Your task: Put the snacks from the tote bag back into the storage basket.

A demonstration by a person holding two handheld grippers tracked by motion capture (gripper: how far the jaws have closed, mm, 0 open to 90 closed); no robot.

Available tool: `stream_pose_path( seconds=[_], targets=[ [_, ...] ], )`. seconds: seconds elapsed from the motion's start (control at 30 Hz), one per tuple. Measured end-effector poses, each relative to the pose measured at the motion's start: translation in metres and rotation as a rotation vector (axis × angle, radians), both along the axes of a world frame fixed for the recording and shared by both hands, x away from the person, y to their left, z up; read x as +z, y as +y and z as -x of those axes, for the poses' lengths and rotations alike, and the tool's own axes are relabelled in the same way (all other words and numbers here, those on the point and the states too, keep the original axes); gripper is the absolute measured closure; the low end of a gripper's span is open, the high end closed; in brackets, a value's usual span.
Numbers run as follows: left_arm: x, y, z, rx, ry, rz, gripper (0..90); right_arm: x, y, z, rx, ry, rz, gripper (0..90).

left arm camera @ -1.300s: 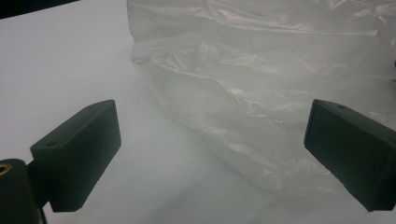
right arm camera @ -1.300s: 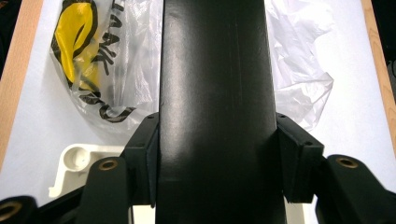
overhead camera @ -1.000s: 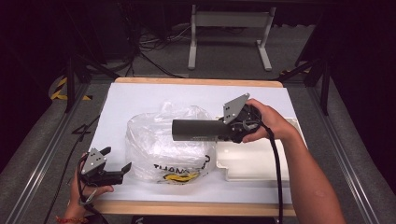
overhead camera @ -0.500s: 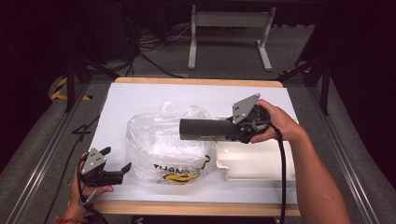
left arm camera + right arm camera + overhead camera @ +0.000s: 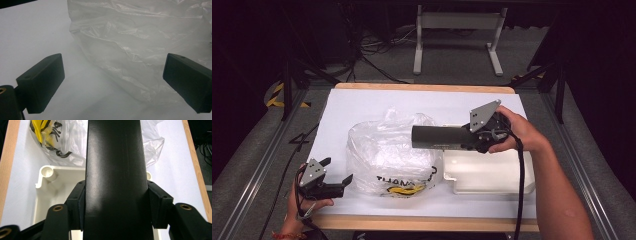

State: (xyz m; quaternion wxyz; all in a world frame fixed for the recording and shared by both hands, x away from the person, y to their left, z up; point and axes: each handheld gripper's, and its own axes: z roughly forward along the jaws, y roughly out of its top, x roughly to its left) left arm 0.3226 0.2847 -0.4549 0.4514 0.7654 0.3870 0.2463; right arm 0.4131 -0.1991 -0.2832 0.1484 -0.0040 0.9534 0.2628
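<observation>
- Dark grey and smooth, one cylinder (image 5: 442, 137) lies level in the air above the table (image 5: 362, 107), over the bag's right edge.
- The right gripper (image 5: 472, 138) clamps its near end, jaws pressed on both sides.
- The left gripper (image 5: 343, 182) rests at the table's near left, jaws wide apart, holding nothing.
- One clear plastic bag (image 5: 387, 150) and one white tray (image 5: 492, 175) lie below.
</observation>
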Motion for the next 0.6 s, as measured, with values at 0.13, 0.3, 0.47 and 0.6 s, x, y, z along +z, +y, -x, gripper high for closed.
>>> stream_pose_path(
  seconds=[0.13, 0.3, 0.47, 0.6],
  targets=[
    [0.000, 0.000, 0.000, -0.002, 0.001, 0.000, 4.5, 0.002, -0.007, 0.001, -0.002, 0.000, -0.009, 42.6],
    [0.000, 0.000, 0.000, -0.003, 0.002, -0.001, 4.5, 0.002, -0.014, 0.002, -0.015, 0.003, -0.009, 42.6],
    [0.000, 0.000, 0.000, -0.003, 0.003, -0.002, 4.6, 0.001, -0.028, 0.002, -0.031, 0.011, -0.008, 42.6],
    [0.000, 0.000, 0.000, -0.003, 0.005, -0.004, 4.5, 0.000, -0.037, 0.003, -0.042, 0.013, -0.010, 42.6]
  ],
)
